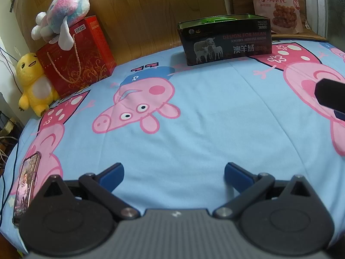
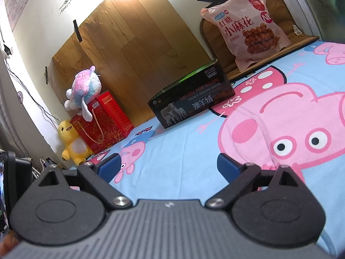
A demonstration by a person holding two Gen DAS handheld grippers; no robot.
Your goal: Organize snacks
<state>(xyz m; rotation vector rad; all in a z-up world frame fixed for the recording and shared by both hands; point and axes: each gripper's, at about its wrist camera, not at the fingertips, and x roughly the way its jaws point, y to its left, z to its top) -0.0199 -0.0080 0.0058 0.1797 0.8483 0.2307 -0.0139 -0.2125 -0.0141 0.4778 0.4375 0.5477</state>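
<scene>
A pink snack bag (image 1: 278, 4) with brown twists printed on it leans upright at the far right, behind an open black box (image 1: 226, 38) with sheep on its side. Both also show in the right wrist view: the bag (image 2: 248, 34) and the box (image 2: 192, 101). My left gripper (image 1: 174, 174) is open and empty, low over the blue cartoon-pig bedsheet (image 1: 194, 129). My right gripper (image 2: 168, 165) is open and empty above the sheet (image 2: 189, 151), well short of the box. A dark part of the right gripper (image 1: 332, 96) shows at the right edge of the left wrist view.
A red gift bag (image 1: 75, 58) with a pastel plush (image 1: 62, 15) on top stands at the far left beside a yellow plush (image 1: 32, 84). A phone (image 1: 25, 185) lies on the sheet by my left gripper. A wooden board (image 2: 133, 49) leans on the wall behind.
</scene>
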